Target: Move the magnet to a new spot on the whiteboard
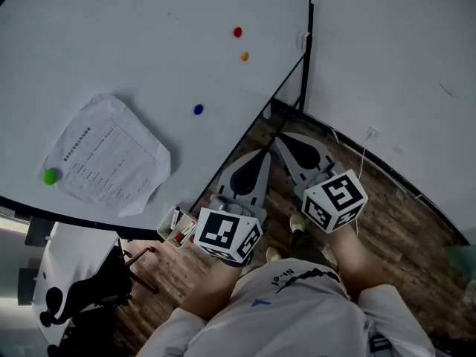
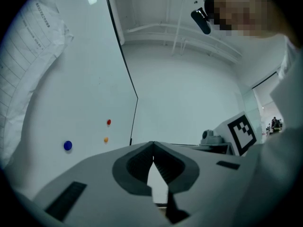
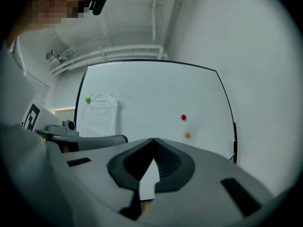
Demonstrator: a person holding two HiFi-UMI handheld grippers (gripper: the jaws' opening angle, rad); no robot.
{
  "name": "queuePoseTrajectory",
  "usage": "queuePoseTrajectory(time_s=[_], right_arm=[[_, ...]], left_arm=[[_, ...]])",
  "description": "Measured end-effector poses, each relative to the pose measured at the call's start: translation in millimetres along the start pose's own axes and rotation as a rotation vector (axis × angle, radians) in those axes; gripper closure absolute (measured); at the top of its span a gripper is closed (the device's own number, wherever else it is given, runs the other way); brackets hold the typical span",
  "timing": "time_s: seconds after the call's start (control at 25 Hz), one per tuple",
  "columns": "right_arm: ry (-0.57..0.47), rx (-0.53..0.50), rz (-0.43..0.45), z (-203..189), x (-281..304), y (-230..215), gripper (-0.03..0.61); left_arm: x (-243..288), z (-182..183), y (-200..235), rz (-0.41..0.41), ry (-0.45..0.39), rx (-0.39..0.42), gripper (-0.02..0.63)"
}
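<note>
The whiteboard (image 1: 149,36) is bare across its far part and middle, leaving wide room to reach in, while a paper sheet (image 1: 108,155) under a green magnet (image 1: 50,176) fills the left. A blue magnet (image 1: 198,110) sits alone mid-board. A red magnet (image 1: 237,32) and an orange magnet (image 1: 244,56) sit close together toward the right edge, and a marker tray (image 1: 177,227) juts out at the near edge.

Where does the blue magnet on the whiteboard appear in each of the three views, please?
Head view: the blue magnet is left of centre in the upper half, right of the paper sheet.
Left gripper view: it is low at the left.
Right gripper view: not in it.
Shared landmark: the red magnet paired with the orange magnet.
</note>
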State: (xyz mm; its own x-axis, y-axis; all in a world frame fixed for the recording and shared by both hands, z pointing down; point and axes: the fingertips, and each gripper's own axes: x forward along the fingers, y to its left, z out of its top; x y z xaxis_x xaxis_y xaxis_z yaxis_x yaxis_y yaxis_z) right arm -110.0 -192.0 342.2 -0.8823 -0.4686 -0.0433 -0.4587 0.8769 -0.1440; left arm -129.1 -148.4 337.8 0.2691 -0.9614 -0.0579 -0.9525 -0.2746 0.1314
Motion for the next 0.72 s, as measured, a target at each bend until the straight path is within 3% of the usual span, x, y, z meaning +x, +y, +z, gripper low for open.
queuePoseTrajectory(time_s=[0.72], right_arm=[[0.005, -0.01, 0.003, 2.3, -1.1, 1.0, 0.565]], left_arm=[[1.9, 2.3, -2.8, -0.005, -0.001, -0.002, 0.603]])
